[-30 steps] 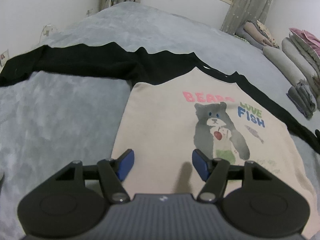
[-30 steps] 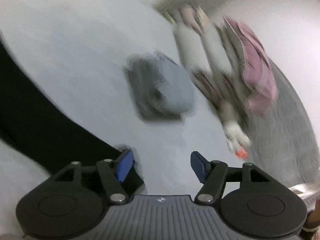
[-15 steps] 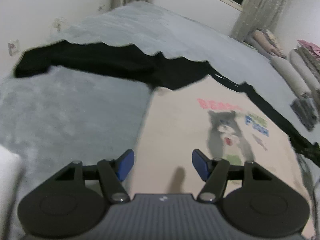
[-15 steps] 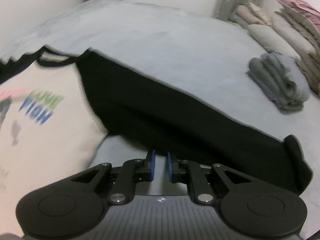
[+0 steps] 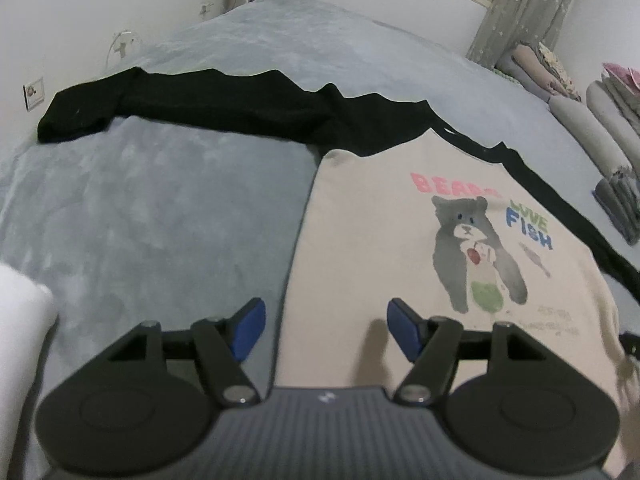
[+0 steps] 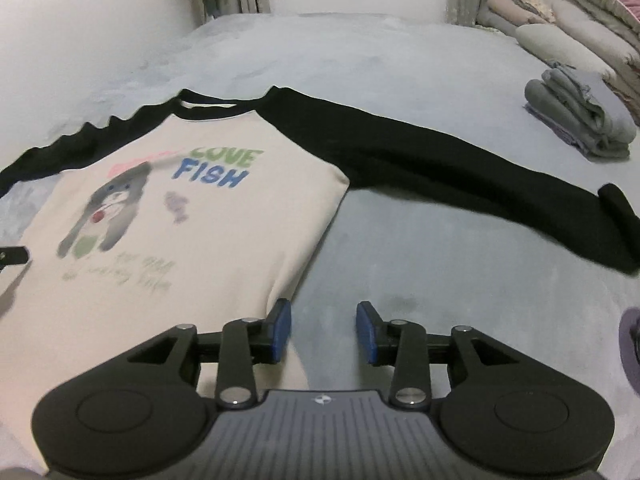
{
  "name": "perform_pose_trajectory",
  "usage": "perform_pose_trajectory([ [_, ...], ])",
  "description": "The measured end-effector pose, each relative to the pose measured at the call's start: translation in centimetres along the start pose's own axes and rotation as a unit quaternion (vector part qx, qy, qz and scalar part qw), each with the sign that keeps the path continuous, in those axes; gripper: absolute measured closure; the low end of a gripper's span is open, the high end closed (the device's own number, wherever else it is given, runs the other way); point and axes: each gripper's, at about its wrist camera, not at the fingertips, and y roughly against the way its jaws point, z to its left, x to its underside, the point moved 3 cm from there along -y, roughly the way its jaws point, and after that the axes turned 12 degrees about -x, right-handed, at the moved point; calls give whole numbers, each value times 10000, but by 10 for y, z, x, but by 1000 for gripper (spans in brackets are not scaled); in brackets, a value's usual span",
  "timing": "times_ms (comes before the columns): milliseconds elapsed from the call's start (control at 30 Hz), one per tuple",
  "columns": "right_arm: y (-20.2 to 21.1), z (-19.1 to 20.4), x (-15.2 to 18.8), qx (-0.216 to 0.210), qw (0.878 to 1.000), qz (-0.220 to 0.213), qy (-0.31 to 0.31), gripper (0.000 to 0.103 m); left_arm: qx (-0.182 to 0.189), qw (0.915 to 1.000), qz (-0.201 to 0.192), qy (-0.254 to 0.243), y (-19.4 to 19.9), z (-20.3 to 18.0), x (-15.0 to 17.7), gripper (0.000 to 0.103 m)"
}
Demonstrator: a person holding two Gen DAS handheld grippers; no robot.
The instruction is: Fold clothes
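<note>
A cream shirt [image 5: 384,248] with black raglan sleeves and a bear print lies flat, front up, on a grey bed. Its left sleeve [image 5: 192,104] stretches out toward the wall. Its right sleeve [image 6: 472,172] runs out to the right, cuff turned back. My left gripper [image 5: 326,322] hovers open over the shirt's lower left hem edge, nothing between its fingers. My right gripper [image 6: 324,330] hangs over the shirt's lower right edge [image 6: 288,280], its jaws opening, with only bedding between the blue pads.
A folded grey garment stack [image 6: 580,120] sits on the bed [image 6: 400,80] at the right, pillows [image 6: 560,40] behind it. A white wall with a socket [image 5: 34,96] borders the left. Curtains [image 5: 520,8] hang at the far end. Something white [image 5: 20,312] shows at the left edge.
The right gripper swung left from the folded stack to the shirt's lower right edge, shutting on the way and now opening. The left gripper barely shifted and stayed open.
</note>
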Motion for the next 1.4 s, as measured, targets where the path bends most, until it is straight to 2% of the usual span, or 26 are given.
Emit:
perform_pose_trajectory([
  [200,9,4,21,-193,9996,-171,-154,64,115,9997,-3,229,8,6,7,38],
  [433,29,4,45,-251,9983,-434,-292,63,358,9989,-64,306,29,14,31,39],
  [500,38,6,57,-393,9974,-496,-357,59,449,9981,-75,409,35,19,38,39],
  [567,46,8,67,-517,9961,-560,-445,50,540,9976,-101,417,41,21,45,39],
  [633,52,8,76,-596,9945,-632,-576,48,663,9971,-115,355,46,20,51,39],
  [833,60,10,89,-590,9929,-708,-749,48,755,9965,-161,322,51,20,61,41],
  [867,60,11,90,-576,9929,-710,-756,52,715,9969,-174,273,51,19,61,44],
  [900,59,11,90,-572,9932,-697,-743,58,669,9973,-184,219,51,17,62,58],
  [933,59,12,91,-577,9933,-676,-739,75,619,9978,-178,155,51,16,63,80],
  [967,58,11,91,-601,9931,-671,-755,92,645,9977,-136,151,49,16,64,89],
  [1000,58,11,91,-635,9927,-676,-776,93,671,9976,-100,156,48,16,65,95],
  [1133,63,6,88,-846,9880,-842,-982,95,773,9962,-84,386,53,22,62,98],
  [1233,87,4,84,-1232,9787,-1125,-1198,95,948,9939,-249,500,75,29,61,98],
  [1300,103,12,82,-1387,9766,-1182,-1139,96,993,9934,-352,448,92,30,67,98],
  [1400,115,22,83,-1214,9824,-1126,-867,96,987,9937,-282,453,102,33,82,98],
])
